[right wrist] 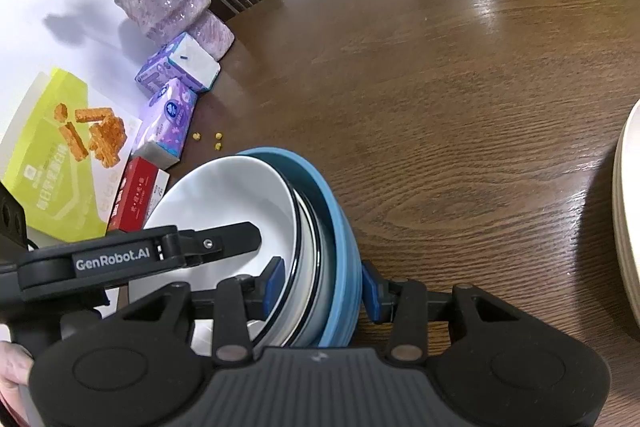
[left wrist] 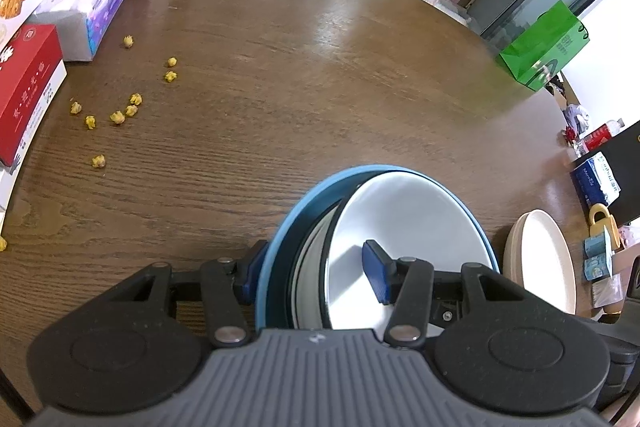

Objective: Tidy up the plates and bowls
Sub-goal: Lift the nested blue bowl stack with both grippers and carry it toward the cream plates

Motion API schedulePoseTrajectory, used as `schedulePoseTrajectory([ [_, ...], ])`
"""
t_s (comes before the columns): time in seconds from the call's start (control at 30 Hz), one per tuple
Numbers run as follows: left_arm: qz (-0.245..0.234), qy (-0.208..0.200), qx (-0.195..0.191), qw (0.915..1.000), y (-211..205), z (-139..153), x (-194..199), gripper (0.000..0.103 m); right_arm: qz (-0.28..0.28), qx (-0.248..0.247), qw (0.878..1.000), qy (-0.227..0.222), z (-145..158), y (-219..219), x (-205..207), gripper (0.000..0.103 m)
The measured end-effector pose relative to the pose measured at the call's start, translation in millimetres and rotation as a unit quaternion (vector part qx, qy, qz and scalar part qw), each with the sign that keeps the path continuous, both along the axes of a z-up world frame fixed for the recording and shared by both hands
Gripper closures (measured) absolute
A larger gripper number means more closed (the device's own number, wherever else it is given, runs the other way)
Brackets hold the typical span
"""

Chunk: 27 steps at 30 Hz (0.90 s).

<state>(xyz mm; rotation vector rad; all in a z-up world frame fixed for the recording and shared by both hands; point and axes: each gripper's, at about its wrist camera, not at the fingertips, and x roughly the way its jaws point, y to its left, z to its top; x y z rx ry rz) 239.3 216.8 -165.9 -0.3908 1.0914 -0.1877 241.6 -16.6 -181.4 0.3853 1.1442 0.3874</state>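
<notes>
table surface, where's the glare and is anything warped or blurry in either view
Left wrist view: pale glare streaks on the wooden table toward its far edge, the fisheye bowing that edge; the green bag looks soft. Right wrist view: similar streaks on the far tabletop, the vase casting a shadow on the wall, everything fairly sharp.

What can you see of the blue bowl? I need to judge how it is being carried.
The blue bowl is the outermost of a nested stack, matte light blue with a thick rounded rim. White dishes sit inside it, the top one glossy. The stack is tilted and appears lifted over the wooden table. The left gripper and right gripper each straddle the stack's rim, one blue pad inside on the white dish, one outside on the blue wall. Its base is hidden.
</notes>
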Motion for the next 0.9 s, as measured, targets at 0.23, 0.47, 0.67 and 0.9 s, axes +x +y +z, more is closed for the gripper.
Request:
schedulePoseTrajectory([
  [0.23,0.002,-0.005,0.003,1.0,-8.4,7.4,-1.7,0.052,0.002,0.003,1.0,-0.005,7.1,-9.3,-1.1,0.063],
  [0.47,0.004,-0.01,0.004,0.9999,-15.6,16.1,-4.7,0.052,0.004,0.006,1.0,-0.009,13.4,-17.2,-2.9,0.063],
  [0.67,0.008,-0.016,0.005,0.9998,-22.0,24.6,-7.6,0.052,0.008,0.009,1.0,-0.014,22.1,-23.4,-2.9,0.064],
  [0.9,0.013,-0.022,0.005,0.9997,-27.9,31.6,-10.0,0.052,0.015,0.01,1.0,-0.021,30.0,-29.9,-2.4,0.064],
])
